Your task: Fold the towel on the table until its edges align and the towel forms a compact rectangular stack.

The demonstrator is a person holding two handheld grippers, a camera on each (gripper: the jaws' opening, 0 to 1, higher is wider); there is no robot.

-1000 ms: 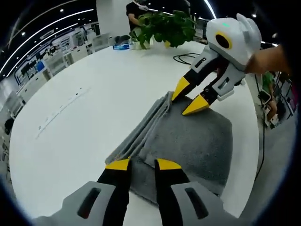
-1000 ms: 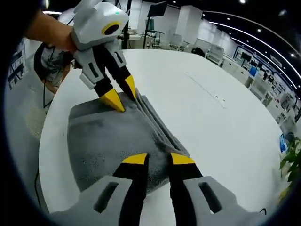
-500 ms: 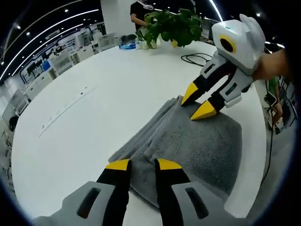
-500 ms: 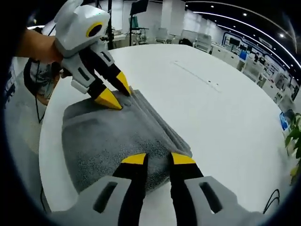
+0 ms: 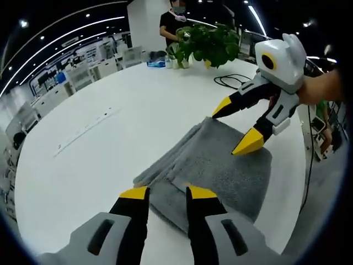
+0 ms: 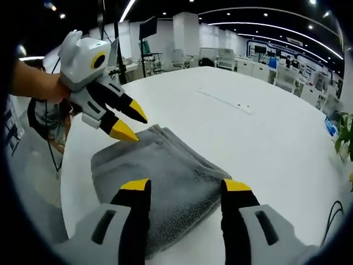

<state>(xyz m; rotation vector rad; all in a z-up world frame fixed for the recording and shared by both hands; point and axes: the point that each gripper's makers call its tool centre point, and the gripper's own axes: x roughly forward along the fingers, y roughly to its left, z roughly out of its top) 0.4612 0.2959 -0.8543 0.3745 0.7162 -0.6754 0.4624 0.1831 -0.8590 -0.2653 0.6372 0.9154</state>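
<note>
Both hand-held grippers, left [image 5: 162,191] and right [image 6: 185,184], hover open, empty, above folded towel [image 6: 157,174].

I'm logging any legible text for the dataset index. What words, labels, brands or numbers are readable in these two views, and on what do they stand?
None can be read.
The towel and table carry no print.
The left gripper and right gripper bear coloured marks, no letters.
Blue signs on the far wall in the right gripper view: too small and blurred to read.
</note>
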